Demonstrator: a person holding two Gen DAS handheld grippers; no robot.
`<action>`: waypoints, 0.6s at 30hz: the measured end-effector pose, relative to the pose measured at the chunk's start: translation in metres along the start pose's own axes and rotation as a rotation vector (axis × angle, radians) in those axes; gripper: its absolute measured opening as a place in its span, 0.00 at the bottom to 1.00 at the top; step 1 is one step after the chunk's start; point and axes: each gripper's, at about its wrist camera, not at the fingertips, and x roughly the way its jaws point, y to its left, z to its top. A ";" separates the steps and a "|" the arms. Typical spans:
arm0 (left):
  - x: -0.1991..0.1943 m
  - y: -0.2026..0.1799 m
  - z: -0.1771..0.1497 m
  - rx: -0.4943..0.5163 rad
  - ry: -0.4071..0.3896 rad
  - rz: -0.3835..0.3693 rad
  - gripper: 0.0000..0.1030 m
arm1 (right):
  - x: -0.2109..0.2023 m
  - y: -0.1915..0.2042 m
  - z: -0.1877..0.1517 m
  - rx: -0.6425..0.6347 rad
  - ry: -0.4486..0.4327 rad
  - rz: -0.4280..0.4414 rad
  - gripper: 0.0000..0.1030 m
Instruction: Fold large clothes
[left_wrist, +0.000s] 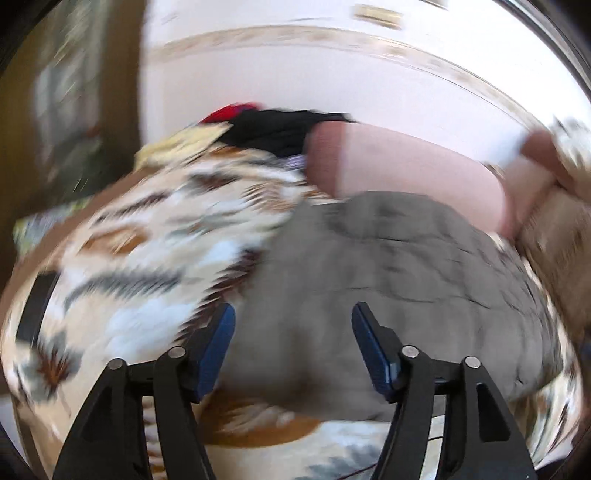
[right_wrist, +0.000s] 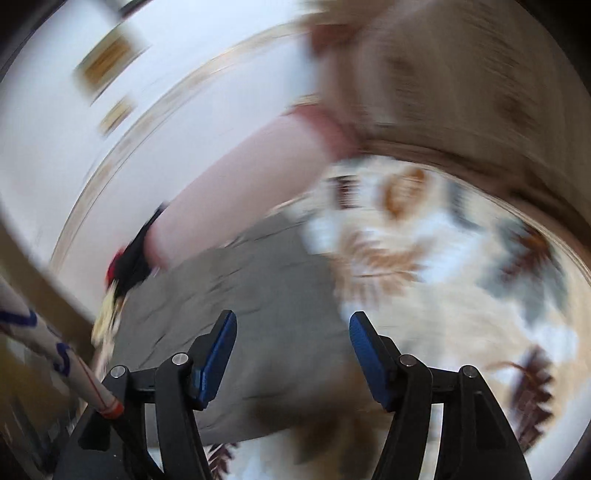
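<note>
A grey garment (left_wrist: 388, 266) lies spread on a bed with a leaf-patterned cover (left_wrist: 122, 258). My left gripper (left_wrist: 293, 317) is open and empty, above the garment's near part. In the right wrist view the grey garment (right_wrist: 258, 295) lies ahead and left, and my right gripper (right_wrist: 293, 325) is open and empty over its near right part. Both views are blurred by motion.
A pink bolster pillow (left_wrist: 406, 170) lies behind the garment, also in the right wrist view (right_wrist: 240, 184). A pile of black, red and yellow clothes (left_wrist: 266, 125) sits at the far end. A beige headboard (right_wrist: 461, 92) is at the right. A white pole (right_wrist: 55, 354) stands at the left.
</note>
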 end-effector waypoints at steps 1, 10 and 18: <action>0.007 -0.019 0.002 0.044 -0.006 -0.020 0.74 | 0.016 0.025 -0.003 -0.077 0.040 0.022 0.67; 0.101 -0.090 -0.018 0.198 0.137 0.018 0.78 | 0.126 0.101 -0.046 -0.393 0.193 -0.070 0.68; 0.113 -0.093 -0.022 0.200 0.104 0.050 0.80 | 0.137 0.094 -0.055 -0.435 0.202 -0.105 0.72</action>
